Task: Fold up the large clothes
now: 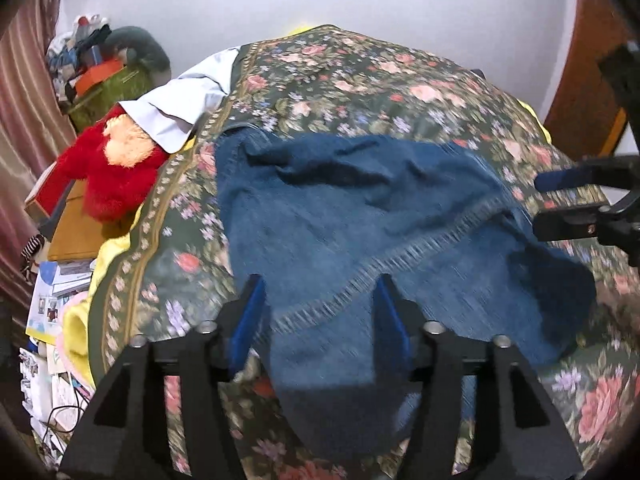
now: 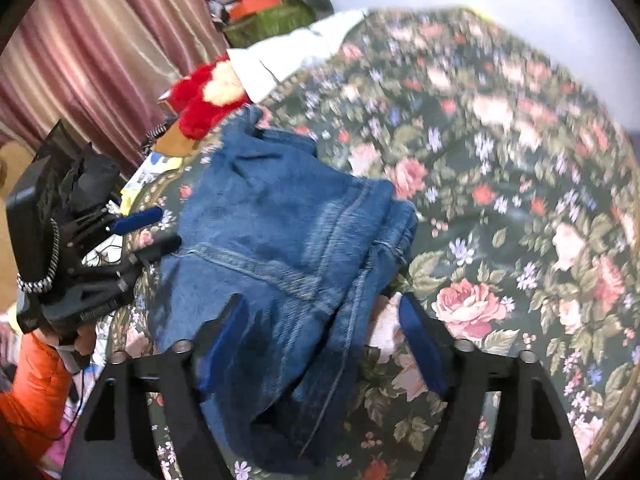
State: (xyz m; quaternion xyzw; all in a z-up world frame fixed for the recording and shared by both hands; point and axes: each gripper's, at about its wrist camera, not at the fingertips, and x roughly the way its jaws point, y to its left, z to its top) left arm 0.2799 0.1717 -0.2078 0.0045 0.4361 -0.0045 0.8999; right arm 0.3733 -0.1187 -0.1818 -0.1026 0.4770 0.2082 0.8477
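A pair of blue jeans (image 1: 352, 216) lies crumpled on the floral bedspread (image 1: 360, 80). It also shows in the right wrist view (image 2: 280, 240), partly folded over itself. My left gripper (image 1: 320, 292) is open and hovers over the near part of the jeans, its jaws wide apart with denim between and below them. My right gripper (image 2: 320, 312) is open over the jeans' near edge. It shows at the right of the left wrist view (image 1: 538, 206), jaws apart beside the denim. The left gripper shows at the left of the right wrist view (image 2: 160, 228).
A red plush toy (image 1: 108, 168) and a white cloth (image 1: 180, 104) lie at the bed's left edge. A green box (image 1: 108, 92) piled with things stands behind. Papers and books (image 1: 52, 300) crowd the floor on the left. A striped curtain (image 2: 100, 52) hangs beyond.
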